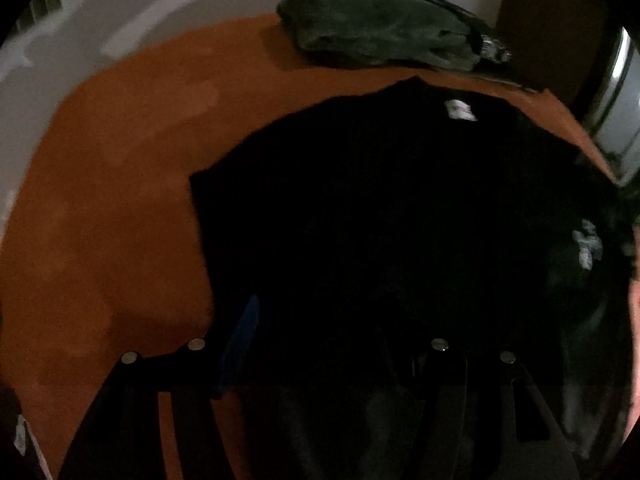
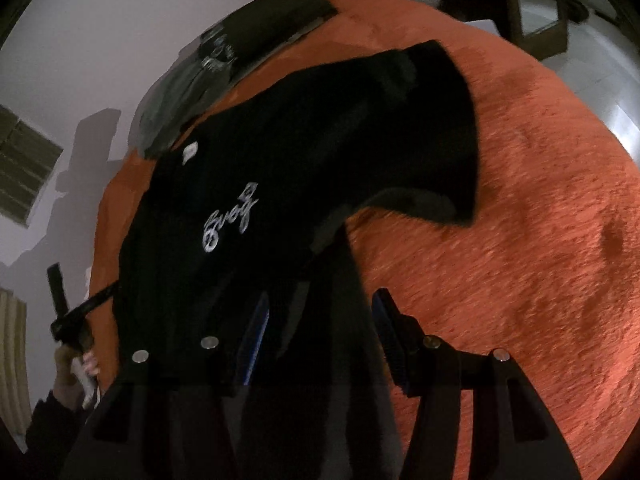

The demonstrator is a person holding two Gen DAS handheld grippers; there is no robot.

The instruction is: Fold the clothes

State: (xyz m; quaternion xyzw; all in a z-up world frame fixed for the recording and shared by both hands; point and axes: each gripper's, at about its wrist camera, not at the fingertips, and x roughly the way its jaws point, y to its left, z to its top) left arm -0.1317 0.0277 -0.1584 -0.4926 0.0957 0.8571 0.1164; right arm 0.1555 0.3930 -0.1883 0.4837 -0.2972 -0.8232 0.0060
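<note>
- The black T-shirt [image 2: 304, 152] lay spread on the orange blanket [image 2: 540, 240], ahead of both claws, with its hem nearest them.
- The right claw [image 2: 320, 332] stood open, with hem cloth lying between its fingers; whether it pinched any, I cannot tell.
- The left claw [image 1: 332, 332] sat over dark cloth; its gape could not be read.
- A good fold likely needed both corners pinched evenly and lifted level towards the collar.
- The folded green garment [image 1: 376, 28] lay far ahead, well clear.

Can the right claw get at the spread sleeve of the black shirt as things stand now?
Probably yes. The right claw stands open over the black shirt, and the sleeve lies flat ahead on the orange surface with nothing lying across it.
</note>
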